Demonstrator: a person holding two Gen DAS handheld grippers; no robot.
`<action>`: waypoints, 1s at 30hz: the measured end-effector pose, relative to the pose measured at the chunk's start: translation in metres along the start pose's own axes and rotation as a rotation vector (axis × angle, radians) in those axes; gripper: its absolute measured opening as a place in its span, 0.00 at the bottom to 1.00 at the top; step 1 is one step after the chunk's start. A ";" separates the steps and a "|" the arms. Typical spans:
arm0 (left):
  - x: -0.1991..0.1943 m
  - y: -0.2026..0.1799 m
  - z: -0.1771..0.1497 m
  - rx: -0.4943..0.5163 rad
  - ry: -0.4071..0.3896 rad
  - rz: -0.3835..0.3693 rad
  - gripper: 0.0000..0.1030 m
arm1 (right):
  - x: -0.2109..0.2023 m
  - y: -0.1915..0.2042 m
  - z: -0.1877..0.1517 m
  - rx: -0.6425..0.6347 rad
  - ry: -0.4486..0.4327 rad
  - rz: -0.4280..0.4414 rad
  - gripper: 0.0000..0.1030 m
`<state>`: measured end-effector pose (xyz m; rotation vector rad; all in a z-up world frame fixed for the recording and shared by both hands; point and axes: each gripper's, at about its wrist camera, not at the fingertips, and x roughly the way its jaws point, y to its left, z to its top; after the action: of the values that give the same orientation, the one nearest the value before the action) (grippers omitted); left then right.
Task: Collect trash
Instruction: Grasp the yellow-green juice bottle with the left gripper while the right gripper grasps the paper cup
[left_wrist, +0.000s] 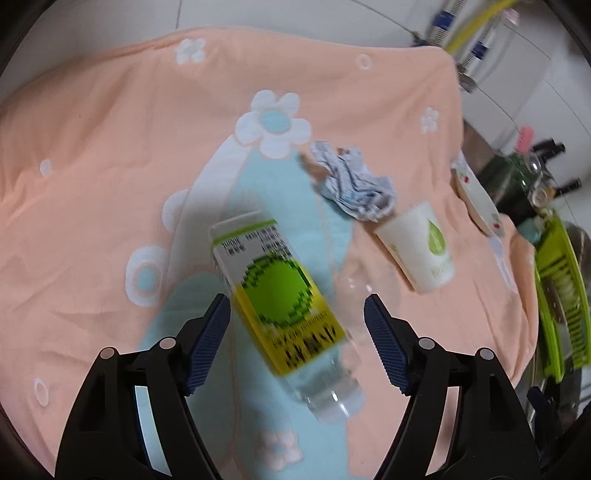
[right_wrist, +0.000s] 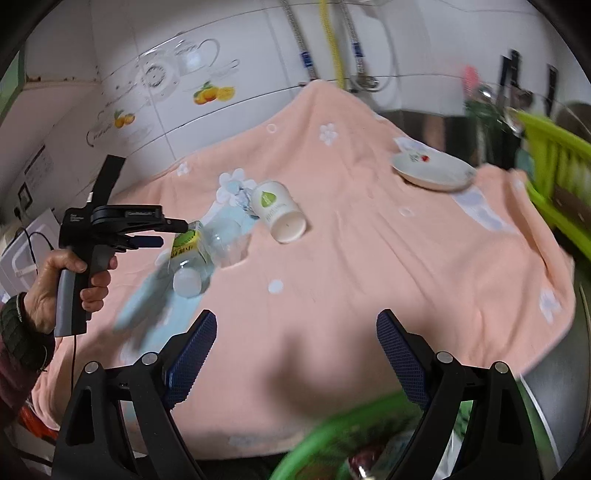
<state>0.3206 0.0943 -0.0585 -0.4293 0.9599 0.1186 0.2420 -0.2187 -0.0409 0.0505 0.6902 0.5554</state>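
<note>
Left gripper (left_wrist: 297, 325) jaws spread wide around the clear plastic bottle (left_wrist: 284, 306) lying mid-frame on the peach towel (left_wrist: 110, 147), pads not pressing. Crumpled paper (left_wrist: 351, 181) and tipped paper cup (left_wrist: 417, 247) sit upper right of it. Right gripper (right_wrist: 295, 354) jaws released, nothing between. Saucer (right_wrist: 432, 171) far right.

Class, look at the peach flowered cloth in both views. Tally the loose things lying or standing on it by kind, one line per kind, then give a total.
Plastic bottle: 1
Paper cup: 1
Crumpled paper: 1
White dish: 1
Total: 4
</note>
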 end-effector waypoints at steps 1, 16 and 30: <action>0.003 0.002 0.003 -0.011 0.004 0.002 0.72 | 0.007 0.003 0.006 -0.018 0.001 0.001 0.83; 0.052 0.021 0.022 -0.125 0.078 0.069 0.72 | 0.093 0.026 0.069 -0.142 0.040 0.043 0.83; 0.060 0.020 0.029 -0.013 0.120 0.052 0.69 | 0.163 0.027 0.098 -0.229 0.110 0.037 0.83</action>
<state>0.3711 0.1190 -0.0992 -0.4268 1.0891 0.1474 0.3923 -0.1003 -0.0551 -0.1828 0.7300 0.6737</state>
